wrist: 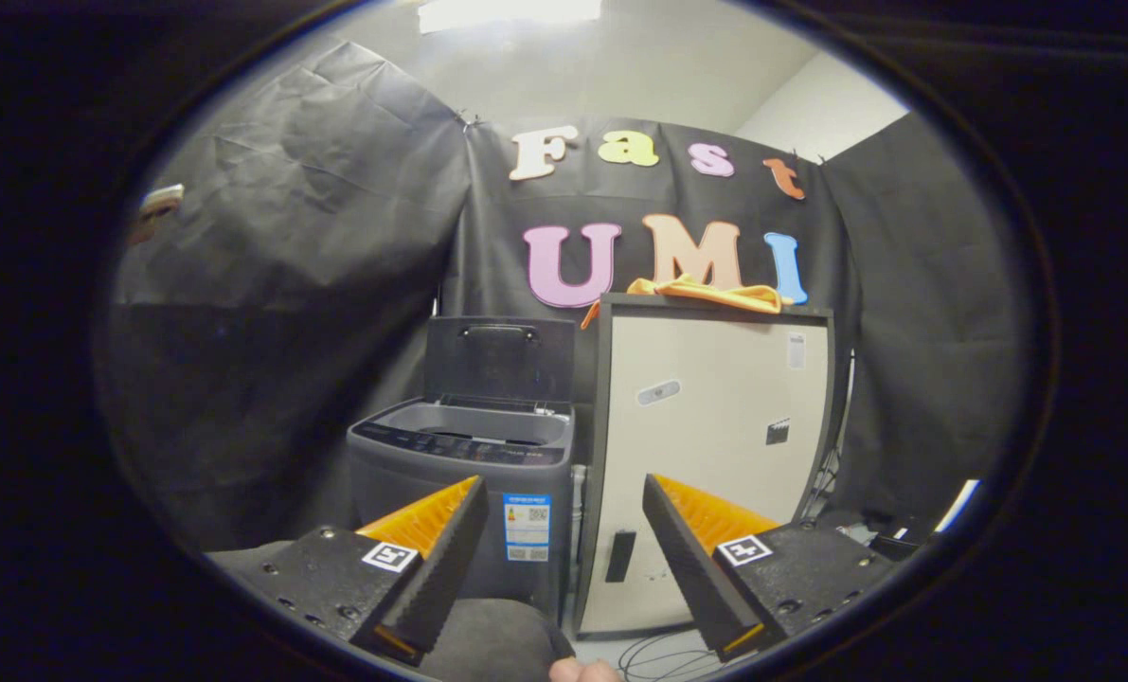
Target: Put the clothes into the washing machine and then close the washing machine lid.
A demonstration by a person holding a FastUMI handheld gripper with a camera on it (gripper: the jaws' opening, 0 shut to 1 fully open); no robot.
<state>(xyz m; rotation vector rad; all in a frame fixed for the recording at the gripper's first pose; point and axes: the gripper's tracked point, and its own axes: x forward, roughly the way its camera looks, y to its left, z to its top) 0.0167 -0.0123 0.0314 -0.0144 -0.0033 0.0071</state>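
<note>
You're holding the gripper [561,559] wide open w/ nothing in it, orange cloth garment [706,292] lying well beyond on the tall beige cabinet [715,417] beside the open-lidded grey top-loading washing machine [464,474], risking it snagging the cabinet edge.

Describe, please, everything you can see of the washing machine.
The washing machine is a dark grey top-loader standing on the floor beyond the open gripper, left of the tall pale cabinet and close beside it. Its lid, with a handle near the top, stands raised against the booth wall. A dark control strip runs along the front rim; stickers mark the front.
</note>
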